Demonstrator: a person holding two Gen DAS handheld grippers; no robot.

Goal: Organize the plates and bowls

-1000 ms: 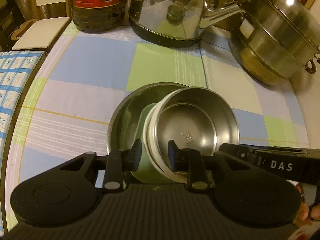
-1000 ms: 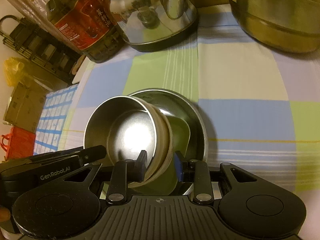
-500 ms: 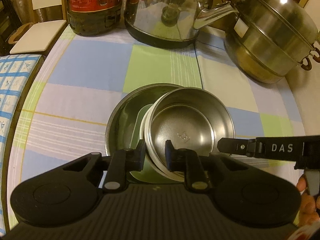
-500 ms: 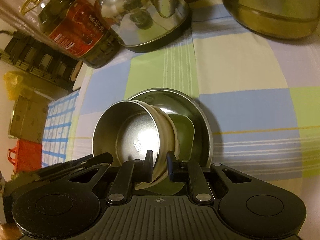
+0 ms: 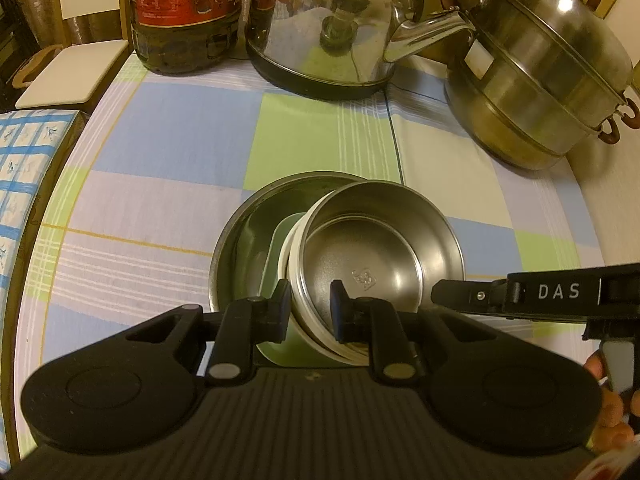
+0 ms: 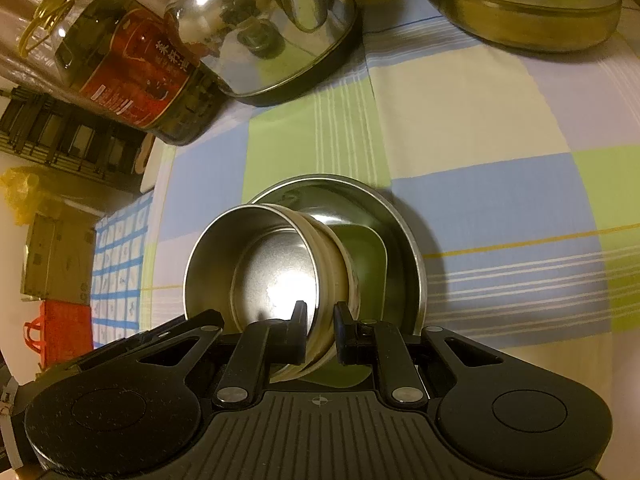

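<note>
A steel bowl (image 5: 380, 264) with a pale outer wall sits tilted over a green square plate (image 5: 272, 264), which lies in a round steel dish (image 5: 244, 236). My left gripper (image 5: 311, 312) is shut on the bowl's near-left wall, one pad inside and one outside. In the right wrist view the same bowl (image 6: 264, 276) leans left over the green plate (image 6: 364, 256) and the steel dish (image 6: 404, 240). My right gripper (image 6: 321, 330) is shut on the bowl's right rim. The right gripper's finger (image 5: 520, 292) shows in the left view.
At the back of the checked tablecloth (image 5: 168, 132) stand an oil bottle (image 5: 184, 12), a steel kettle (image 5: 332, 28) and a lidded steamer pot (image 5: 540, 80). A white board (image 5: 68, 72) and a blue-checked cloth (image 5: 20, 184) lie off the table's left edge.
The right gripper's jaws have closed onto the bowl's rim and the wrist has rolled a little. The left jaws have tightened slightly on the bowl wall. The bowl stays tilted in place.
</note>
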